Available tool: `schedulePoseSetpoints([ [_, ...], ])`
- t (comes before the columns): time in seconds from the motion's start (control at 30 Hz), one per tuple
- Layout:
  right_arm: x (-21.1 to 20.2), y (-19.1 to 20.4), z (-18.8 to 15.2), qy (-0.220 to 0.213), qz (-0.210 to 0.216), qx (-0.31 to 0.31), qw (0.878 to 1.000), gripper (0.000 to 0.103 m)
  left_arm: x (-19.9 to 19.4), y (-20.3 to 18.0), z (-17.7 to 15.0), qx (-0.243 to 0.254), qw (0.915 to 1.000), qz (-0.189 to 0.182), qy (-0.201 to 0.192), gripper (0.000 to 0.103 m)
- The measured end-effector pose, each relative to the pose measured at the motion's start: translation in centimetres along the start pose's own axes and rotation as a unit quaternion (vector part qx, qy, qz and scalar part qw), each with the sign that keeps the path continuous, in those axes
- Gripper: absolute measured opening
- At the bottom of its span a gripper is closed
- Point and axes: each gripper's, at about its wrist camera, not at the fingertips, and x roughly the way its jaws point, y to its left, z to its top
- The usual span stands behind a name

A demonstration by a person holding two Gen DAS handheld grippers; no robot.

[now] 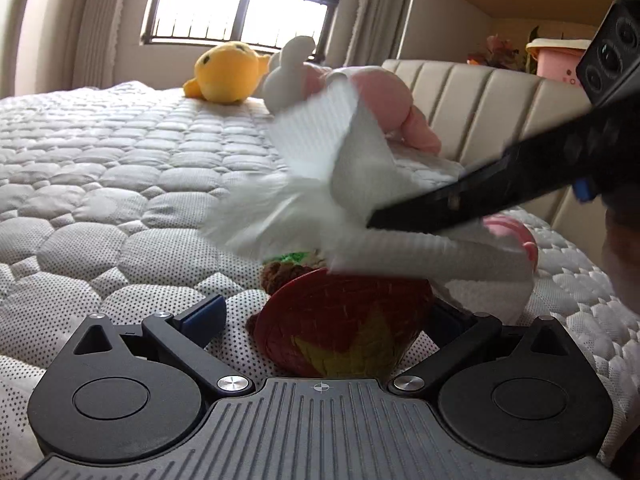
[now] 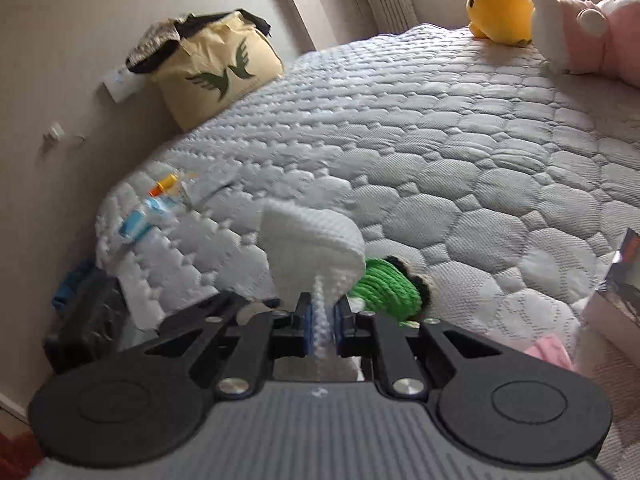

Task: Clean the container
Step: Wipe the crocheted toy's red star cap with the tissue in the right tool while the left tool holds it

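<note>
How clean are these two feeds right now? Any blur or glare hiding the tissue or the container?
Left wrist view: the window is blown out, the white tissue is motion-smeared, and the red container stays fairly sharp. Right wrist view: the tissue is softly blurred, fisheye bends the mattress, and the container is not visible.

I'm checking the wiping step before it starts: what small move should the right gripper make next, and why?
Probably lower the white cloth into the red container. The right gripper is shut on the cloth, which hangs just above the rim, while the left gripper brackets the container on the mattress.
</note>
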Motion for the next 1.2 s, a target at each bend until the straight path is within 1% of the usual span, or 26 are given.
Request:
schedulePoseSetpoints([
  [0.07, 0.0, -0.6, -0.4, 0.005, -0.026, -0.005, 1.000, 0.013, 0.0, 0.0, 0.2, -0.007, 1.0000, -0.001, 0.007, 0.103],
  [0.1, -0.3, -0.8, -0.5, 0.006, -0.042, -0.009, 0.999, 0.013, -0.1, 0.2, 0.4, -0.025, 0.9995, -0.003, 0.019, 0.103],
  [0.23, -3.2, -1.5, -1.1, -0.025, -0.084, -0.026, 0.996, 0.013, -0.3, 0.8, 1.0, -0.108, 0.9913, -0.049, 0.058, 0.103],
  [0.27, -4.2, -2.0, -1.4, -0.039, -0.076, -0.013, 0.996, 0.013, -0.4, 0.8, 1.3, -0.122, 0.9892, -0.055, 0.060, 0.103],
  [0.3, -5.2, -2.4, -1.7, -0.052, -0.069, 0.001, 0.996, 0.013, 0.3, 1.2, 1.5, -0.152, 0.9846, -0.059, 0.065, 0.103],
  [0.37, -7.1, -3.2, -2.3, -0.077, -0.060, 0.024, 0.995, 0.013, 1.8, 2.0, 1.8, -0.213, 0.9719, -0.066, 0.077, 0.103],
  [0.4, -7.9, -3.5, -2.7, -0.089, -0.059, 0.033, 0.994, 0.013, 2.4, 2.2, 1.7, -0.242, 0.9652, -0.062, 0.078, 0.103],
  [0.43, -8.8, -3.6, -3.0, -0.100, -0.059, 0.038, 0.993, 0.013, 2.7, 2.1, 1.7, -0.259, 0.9618, -0.052, 0.073, 0.103],
  [0.57, -12.1, -4.0, -4.9, -0.140, -0.052, 0.049, 0.988, 0.013, 3.7, 1.2, 2.0, -0.272, 0.9613, -0.031, 0.033, 0.102],
  [0.6, -12.9, -4.3, -5.4, -0.149, -0.051, 0.055, 0.986, 0.013, 3.8, 0.9, 2.0, -0.259, 0.9652, -0.024, 0.023, 0.098],
  [0.63, -13.6, -4.6, -5.9, -0.156, -0.050, 0.062, 0.984, 0.013, 3.9, 0.5, 2.1, -0.233, 0.9723, -0.012, 0.018, 0.094],
  [0.67, -14.3, -4.9, -6.4, -0.164, -0.050, 0.069, 0.983, 0.013, 4.0, -0.3, 2.4, -0.193, 0.9810, 0.002, 0.017, 0.069],
  [0.7, -15.0, -5.2, -6.9, -0.171, -0.051, 0.076, 0.981, 0.013, 4.1, -1.3, 2.6, -0.136, 0.9904, 0.010, 0.021, 0.066],
  [0.73, -15.6, -5.5, -7.2, -0.177, -0.055, 0.083, 0.979, 0.013, 4.2, -2.2, 2.7, -0.078, 0.9965, 0.018, 0.025, 0.066],
  [0.77, -16.1, -5.9, -7.3, -0.182, -0.059, 0.089, 0.977, 0.013, 4.3, -3.1, 2.9, -0.018, 0.9991, 0.025, 0.028, 0.066],
  [0.8, -16.5, -6.2, -7.4, -0.188, -0.061, 0.094, 0.976, 0.013, 4.2, -4.4, 2.9, 0.051, 0.9977, 0.033, 0.030, 0.065],
  [0.83, -16.6, -6.3, -7.3, -0.194, -0.060, 0.099, 0.974, 0.013, 4.1, -5.7, 2.8, 0.121, 0.9913, 0.041, 0.031, 0.065],
  [0.87, -16.8, -6.4, -7.2, -0.200, -0.058, 0.103, 0.973, 0.013, 3.9, -7.0, 2.4, 0.184, 0.9815, 0.046, 0.029, 0.066],
  [0.9, -16.9, -6.5, -7.1, -0.206, -0.057, 0.107, 0.971, 0.013, 3.6, -8.3, 2.1, 0.245, 0.9678, 0.050, 0.027, 0.065],
  [0.93, -17.1, -6.6, -7.0, -0.212, -0.055, 0.111, 0.969, 0.013, 3.3, -9.2, 1.6, 0.291, 0.9550, 0.051, 0.021, 0.065],
  [0.97, -17.1, -6.5, -6.8, -0.218, -0.050, 0.114, 0.968, 0.013, 2.9, -9.9, 1.0, 0.329, 0.9430, 0.052, 0.014, 0.065],
  [1.03, -16.4, -5.5, -6.0, -0.227, -0.017, 0.110, 0.967, 0.013, 2.3, -11.1, -0.3, 0.385, 0.9214, 0.051, 0.000, 0.065],
  [1.07, -15.9, -5.0, -5.5, -0.231, 0.002, 0.108, 0.967, 0.013, 2.0, -11.5, -0.9, 0.404, 0.9131, 0.054, -0.006, 0.065],
  [1.1, -15.3, -4.4, -5.1, -0.233, 0.027, 0.104, 0.966, 0.013, 1.8, -11.7, -1.4, 0.411, 0.9096, 0.057, -0.011, 0.065],
  [1.17, -13.6, -3.2, -4.6, -0.226, 0.066, 0.099, 0.967, 0.013, 1.8, -11.7, -1.8, 0.390, 0.9192, 0.054, -0.010, 0.066],
  [1.2, -12.3, -2.4, -4.3, -0.219, 0.082, 0.095, 0.968, 0.013, 1.7, -11.5, -2.0, 0.373, 0.9262, 0.052, -0.010, 0.067],
])
